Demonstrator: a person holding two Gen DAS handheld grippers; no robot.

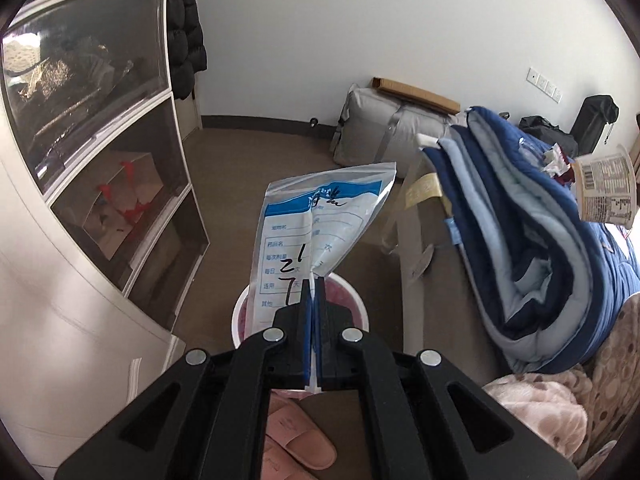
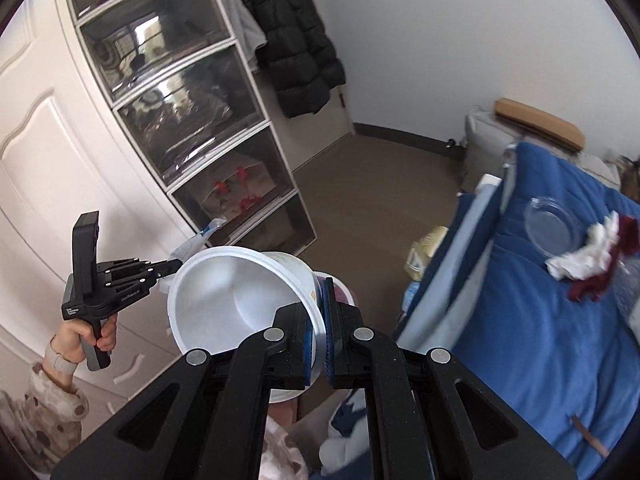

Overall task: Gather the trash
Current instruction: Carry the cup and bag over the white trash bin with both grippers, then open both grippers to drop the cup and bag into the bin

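Observation:
My left gripper (image 1: 313, 280) is shut on a flat plastic medicine bag (image 1: 316, 224) with a blue band and handwriting, held above a white bin (image 1: 240, 312) with a pink liner on the floor. My right gripper (image 2: 319, 284) is shut on the rim of an empty white instant-noodle cup (image 2: 236, 296), tilted with its mouth facing me, above the same bin (image 2: 346, 294). The cup also shows at the right edge of the left wrist view (image 1: 606, 190). The left gripper (image 2: 168, 268) with its bag (image 2: 196, 244) shows at left in the right wrist view.
A folded blue quilt (image 2: 540, 320) on the bed holds a clear plastic lid (image 2: 554, 228) and crumpled white and dark-red trash (image 2: 588, 260). A drawer tower (image 2: 200, 128) stands at left. Pink slippers (image 1: 296, 440) lie on the brown floor (image 1: 272, 152). A grey storage bag (image 1: 376, 128) sits by the wall.

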